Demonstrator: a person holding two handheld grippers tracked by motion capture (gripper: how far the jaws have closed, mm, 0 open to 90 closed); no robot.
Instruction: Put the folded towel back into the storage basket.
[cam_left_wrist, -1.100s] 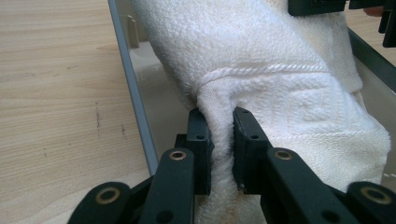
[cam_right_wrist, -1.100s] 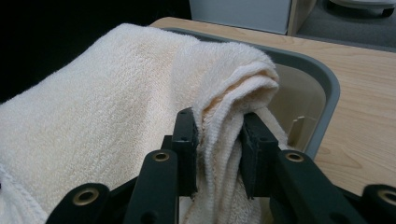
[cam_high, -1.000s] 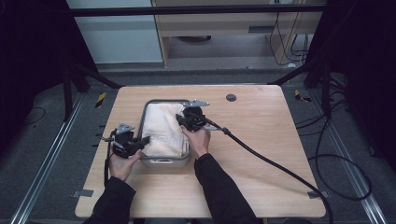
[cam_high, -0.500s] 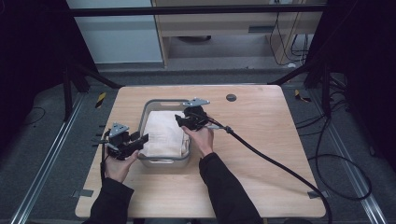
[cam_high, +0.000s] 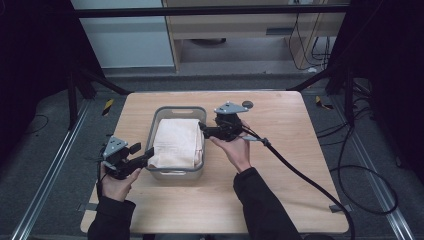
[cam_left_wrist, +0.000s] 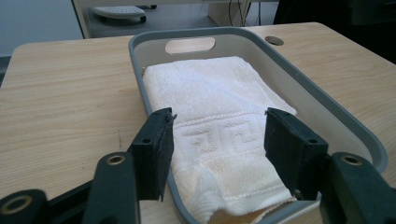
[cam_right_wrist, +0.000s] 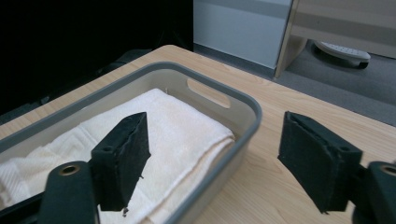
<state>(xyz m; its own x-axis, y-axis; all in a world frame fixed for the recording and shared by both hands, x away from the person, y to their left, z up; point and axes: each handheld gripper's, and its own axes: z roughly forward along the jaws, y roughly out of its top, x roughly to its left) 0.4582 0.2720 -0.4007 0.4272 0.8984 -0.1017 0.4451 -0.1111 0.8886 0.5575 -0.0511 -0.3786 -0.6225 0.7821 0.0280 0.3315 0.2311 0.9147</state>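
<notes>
A folded white towel (cam_high: 176, 142) lies in a grey tray (cam_high: 177, 108) on the wooden table. My left gripper (cam_high: 147, 159) hovers at the tray's near left corner. Its jaws have just been opening and stand apart on either side of the towel's (cam_left_wrist: 210, 93) near end without pressing it. My right gripper (cam_high: 202, 129) is raised at the tray's right rim, pointing left over the towel (cam_right_wrist: 154, 121). Its jaws have also just been opening, and nothing is between them. The left gripper (cam_left_wrist: 217, 140) looks along the tray (cam_left_wrist: 322, 98); the right gripper (cam_right_wrist: 215, 154) looks across the tray's far end (cam_right_wrist: 219, 79).
A round hole (cam_high: 247, 104) sits in the tabletop behind the right gripper. The right gripper's thick cable (cam_high: 300, 170) trails across the table to its near right edge. Bare wood (cam_high: 210, 200) lies in front of the tray.
Both grippers have let go of the towel and opened. The left one has drawn back to the left, out of the tray; the right one has lifted and moved right.
</notes>
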